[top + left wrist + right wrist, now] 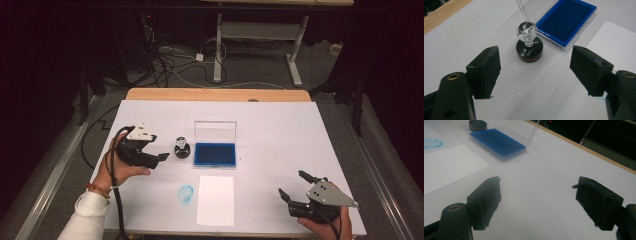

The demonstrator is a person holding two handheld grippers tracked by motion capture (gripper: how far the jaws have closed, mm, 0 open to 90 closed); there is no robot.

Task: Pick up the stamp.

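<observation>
A stamp (182, 147) with a clear faceted knob and a round black base (529, 50) stands upright on the white table, just left of a blue ink pad (215, 155) whose clear lid stands open. My left gripper (163, 157) is open and low, a short way left of the stamp; in the left gripper view the jaws (535, 72) frame it from a distance without touching. A white paper sheet (215, 200) lies in front of the pad. My right gripper (292, 183) is open and holds nothing near the front right corner, its jaws (537, 200) over bare table.
A round blue ink smudge (185, 194) marks the table cover left of the paper. The table's wooden far edge (215, 94) shows beyond the white cover. Another table's legs and cables (220, 55) lie on the floor behind.
</observation>
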